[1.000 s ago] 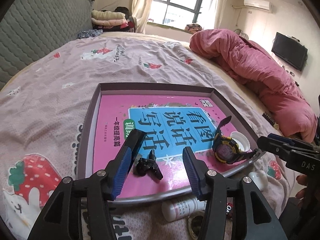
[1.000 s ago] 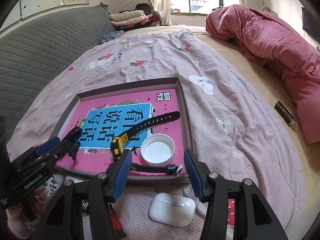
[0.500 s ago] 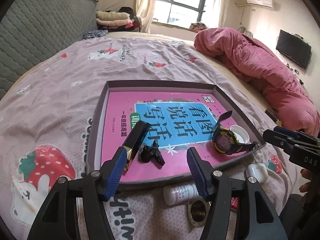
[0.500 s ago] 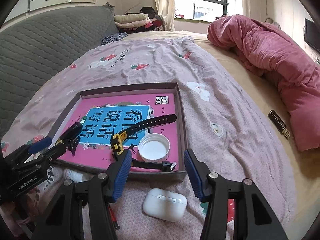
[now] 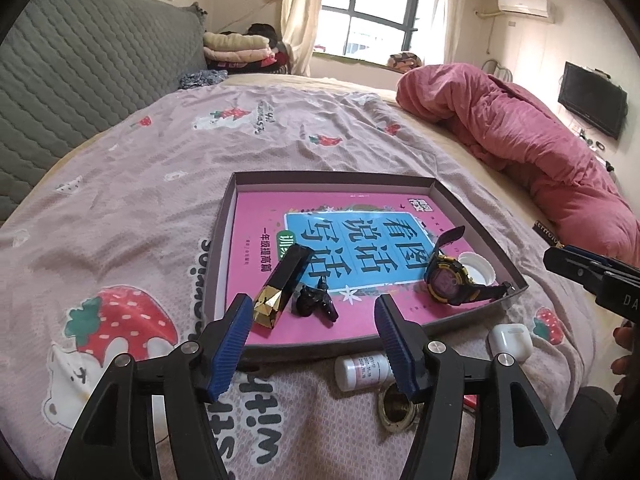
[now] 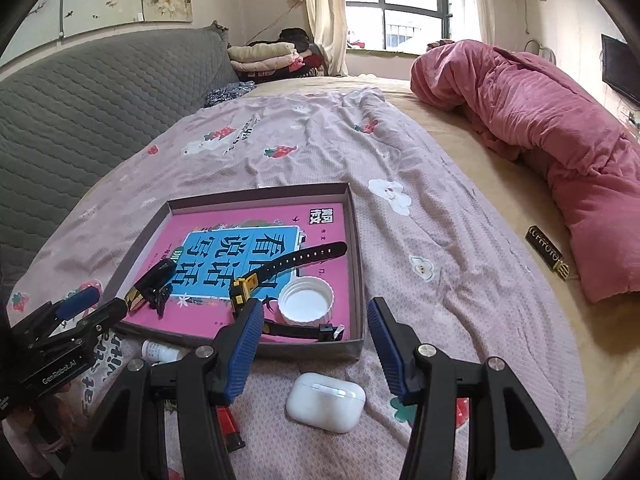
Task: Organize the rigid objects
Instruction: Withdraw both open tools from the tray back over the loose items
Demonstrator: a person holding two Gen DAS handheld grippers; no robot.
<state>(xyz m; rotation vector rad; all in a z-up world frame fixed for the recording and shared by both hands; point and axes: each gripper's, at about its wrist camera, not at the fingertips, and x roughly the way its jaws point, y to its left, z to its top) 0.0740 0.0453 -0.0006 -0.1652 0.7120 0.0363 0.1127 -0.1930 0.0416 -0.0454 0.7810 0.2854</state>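
We hold the left tool (image 5: 312,314) just short of the near edge of the shallow tray (image 5: 332,178) on the bed; its jaws stand well apart and hold nothing. Just ahead of its left finger lies a black-and-gold faceted tube (image 5: 280,290), tilted across the pink book (image 5: 256,240) that lines the tray floor. Touching that tube, ahead between the fingers, sits a small black clip-like piece (image 5: 316,300); we cannot tell exactly what it is. Further ahead and to the right lies a black and yellow digital watch (image 5: 446,280), with a white bottle cap (image 5: 478,268) just beyond it in the tray's right corner. Below the left tool, outside the tray, a small white bottle (image 5: 360,368) lies on its side on the bedsheet (image 5: 120,200), with a round brass-coloured item (image 5: 394,412) near it, partly hidden by the right finger.

Our right tool (image 6: 316,318) hovers near the tray's near right corner, jaws likewise parted and empty. Below it, between the fingers, a white earbud case (image 6: 326,402) rests on the sheet, outside the tray. Ahead of its left finger we see the watch strap and the cap. A red object (image 6: 226,420) shows under the left finger, too hidden to name. Well off to the right lies a pink quilt (image 6: 540,120), and near it a small black and gold bar (image 6: 546,254).
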